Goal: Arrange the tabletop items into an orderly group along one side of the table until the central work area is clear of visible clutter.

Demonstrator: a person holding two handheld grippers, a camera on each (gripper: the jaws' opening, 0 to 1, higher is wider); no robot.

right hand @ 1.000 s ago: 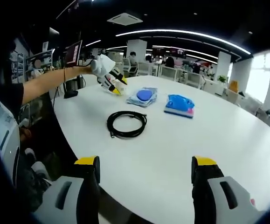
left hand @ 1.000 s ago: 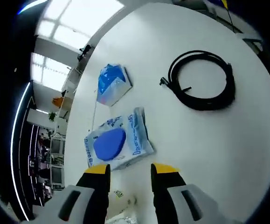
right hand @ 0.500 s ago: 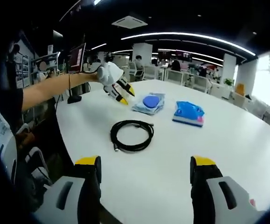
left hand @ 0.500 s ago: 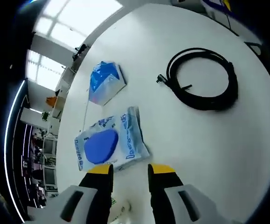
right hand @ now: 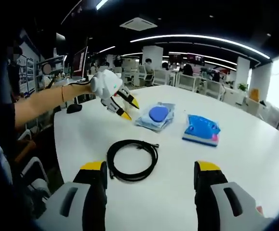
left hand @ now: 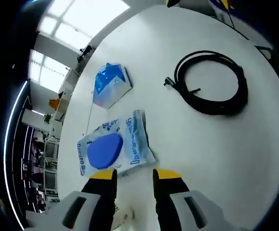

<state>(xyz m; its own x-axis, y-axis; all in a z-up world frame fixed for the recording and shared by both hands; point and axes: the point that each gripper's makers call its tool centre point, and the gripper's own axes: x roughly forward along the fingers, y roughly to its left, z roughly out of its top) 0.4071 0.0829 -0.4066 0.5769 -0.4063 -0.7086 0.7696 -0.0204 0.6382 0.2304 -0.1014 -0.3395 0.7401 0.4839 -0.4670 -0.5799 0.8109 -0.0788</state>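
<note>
On the round white table [left hand: 235, 159] lie three items. A clear packet holding a blue disc [left hand: 112, 149] [right hand: 154, 116] lies just ahead of my left gripper [left hand: 134, 175] [right hand: 130, 109], which is open with nothing between its jaws. Beyond it lies a blue-and-white packet [left hand: 109, 85] [right hand: 202, 130]. A coiled black cable [left hand: 210, 83] [right hand: 132, 159] lies just ahead of my right gripper [right hand: 150, 168], which is open and holds nothing.
A small white wrapper [left hand: 122, 217] lies on the table below the left jaws. A person's gloved hand [right hand: 105, 86] and forearm hold the left gripper. A monitor [right hand: 79, 57] stands at the table's left edge, with office desks and chairs behind.
The right gripper view has moved forward, so the cable now lies close ahead of its jaws. The left gripper has closed in on the blue-disc packet. Nothing on the table has shifted.
</note>
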